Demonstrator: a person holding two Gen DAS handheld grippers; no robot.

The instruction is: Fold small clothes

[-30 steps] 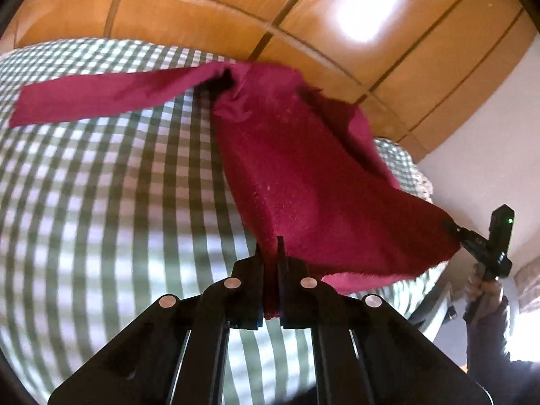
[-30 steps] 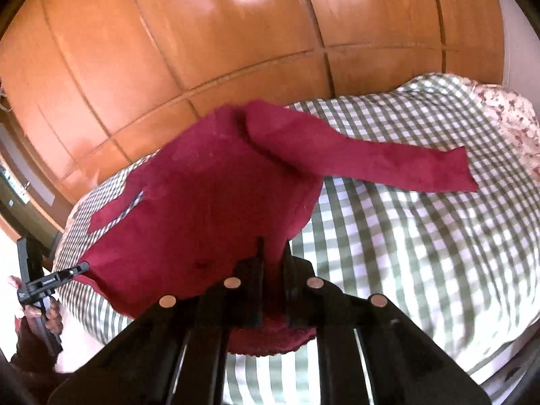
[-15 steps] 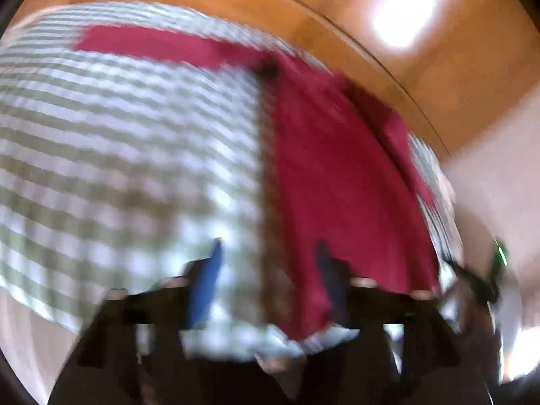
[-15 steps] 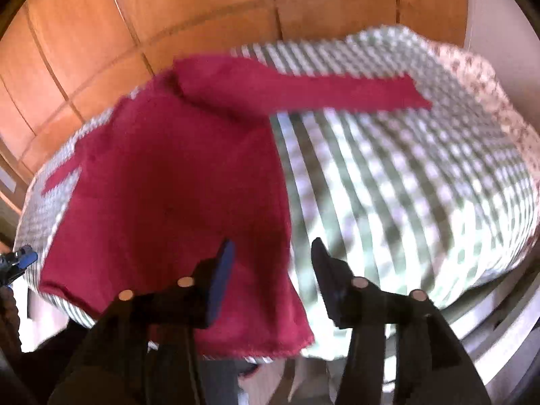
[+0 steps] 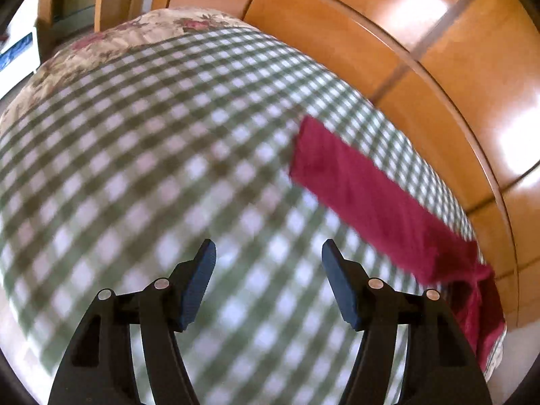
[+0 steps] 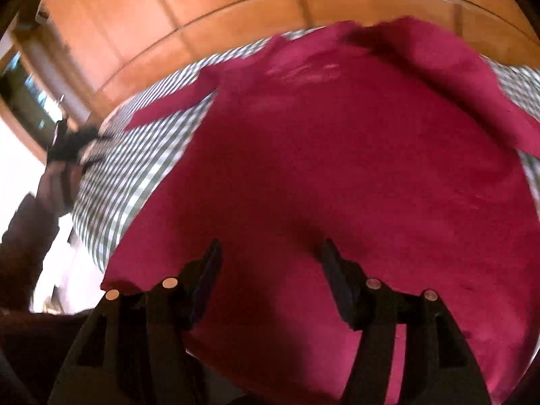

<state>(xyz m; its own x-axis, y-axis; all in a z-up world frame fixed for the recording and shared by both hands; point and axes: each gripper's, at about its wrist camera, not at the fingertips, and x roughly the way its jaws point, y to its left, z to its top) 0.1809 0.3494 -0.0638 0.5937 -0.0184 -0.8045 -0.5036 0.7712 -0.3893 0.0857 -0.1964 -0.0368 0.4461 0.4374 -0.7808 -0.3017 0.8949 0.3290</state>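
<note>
— How many garments?
— One red top [image 6: 337, 168], spread flat on my checked bed [image 5: 135, 152].
— Your two grippers?
— My left gripper [image 5: 266, 253] gapes empty; my right gripper [image 6: 270, 253], jaws just widened, grips nothing.

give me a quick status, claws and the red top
Both claws open, left claw and right claw holding nothing. Red top flat on checked bedspread, sleeve out. Nothing in the way.
</note>
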